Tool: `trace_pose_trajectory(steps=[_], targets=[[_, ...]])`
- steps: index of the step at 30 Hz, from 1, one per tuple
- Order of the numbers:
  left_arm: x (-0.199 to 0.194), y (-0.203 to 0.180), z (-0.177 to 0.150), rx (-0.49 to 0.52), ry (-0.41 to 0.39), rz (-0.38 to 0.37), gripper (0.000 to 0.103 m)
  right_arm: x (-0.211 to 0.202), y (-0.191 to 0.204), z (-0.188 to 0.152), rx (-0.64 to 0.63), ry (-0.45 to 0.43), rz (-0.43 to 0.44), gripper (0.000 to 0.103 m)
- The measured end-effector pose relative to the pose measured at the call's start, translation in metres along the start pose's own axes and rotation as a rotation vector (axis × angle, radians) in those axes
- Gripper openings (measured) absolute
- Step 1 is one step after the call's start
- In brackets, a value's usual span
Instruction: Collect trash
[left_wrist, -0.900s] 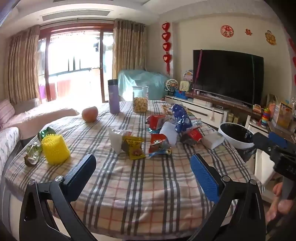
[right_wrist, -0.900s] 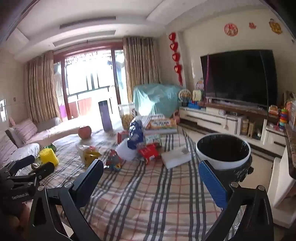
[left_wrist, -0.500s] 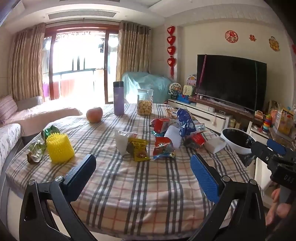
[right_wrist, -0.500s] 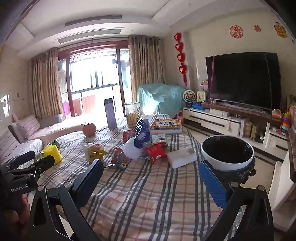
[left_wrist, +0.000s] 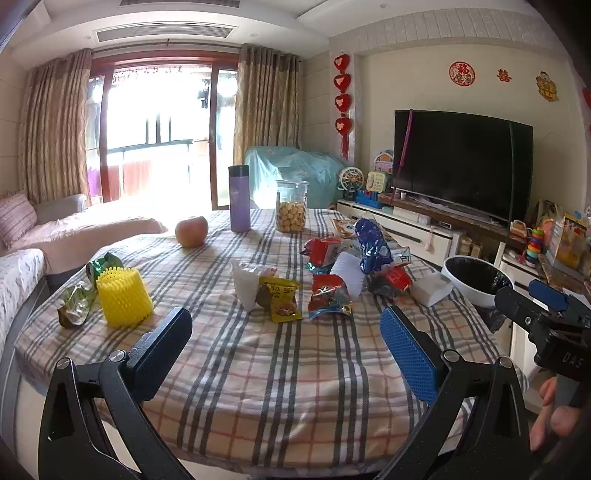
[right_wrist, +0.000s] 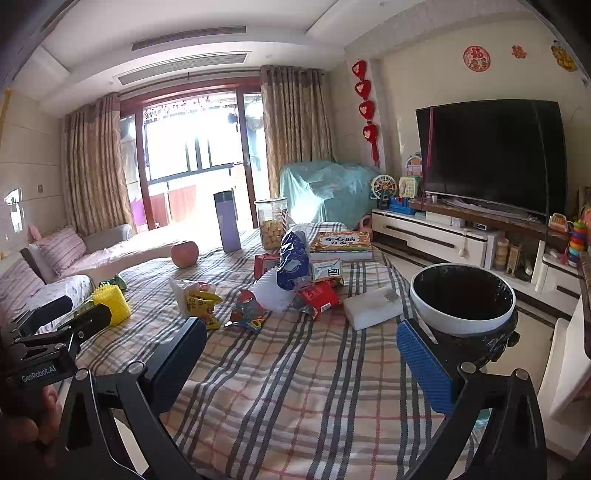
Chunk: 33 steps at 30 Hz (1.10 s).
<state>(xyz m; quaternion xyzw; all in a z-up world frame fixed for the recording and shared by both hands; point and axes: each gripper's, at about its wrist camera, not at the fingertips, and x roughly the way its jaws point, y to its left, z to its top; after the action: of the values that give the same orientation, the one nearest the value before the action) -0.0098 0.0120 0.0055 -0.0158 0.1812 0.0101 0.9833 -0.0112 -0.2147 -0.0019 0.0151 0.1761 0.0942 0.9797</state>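
Note:
Snack wrappers lie in a heap mid-table: a yellow packet (left_wrist: 280, 300), a red and silver packet (left_wrist: 328, 297), a blue bag (left_wrist: 371, 245) and a red wrapper (right_wrist: 319, 297). Green wrappers (left_wrist: 75, 304) and a yellow foam net (left_wrist: 123, 297) lie at the left. A white bin with a black liner (right_wrist: 461, 301) stands off the table's right edge. My left gripper (left_wrist: 286, 354) is open above the near tablecloth, short of the heap. My right gripper (right_wrist: 301, 363) is also open and empty, with the bin just past its blue finger.
On the plaid tablecloth (left_wrist: 280, 369) also stand an apple (left_wrist: 191, 230), a purple flask (left_wrist: 239, 197), a cookie jar (left_wrist: 291, 210), a white tissue pack (right_wrist: 373, 306) and a book (right_wrist: 341, 243). A sofa (left_wrist: 22, 243) runs along the left, a TV cabinet (right_wrist: 443, 236) along the right.
Both views have tilted up a little, so the table and its objects sit lower in frame. Nothing on the table has moved, and both grippers stay open.

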Motion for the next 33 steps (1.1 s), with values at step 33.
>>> trace_pose_trajectory(steps=[33], targets=[[0.0036,0.0009,-0.004,-0.005,0.018,-0.001,0.103,0.0004,0.0005,-0.0025,0.006,0.006,0.009,0.103]])
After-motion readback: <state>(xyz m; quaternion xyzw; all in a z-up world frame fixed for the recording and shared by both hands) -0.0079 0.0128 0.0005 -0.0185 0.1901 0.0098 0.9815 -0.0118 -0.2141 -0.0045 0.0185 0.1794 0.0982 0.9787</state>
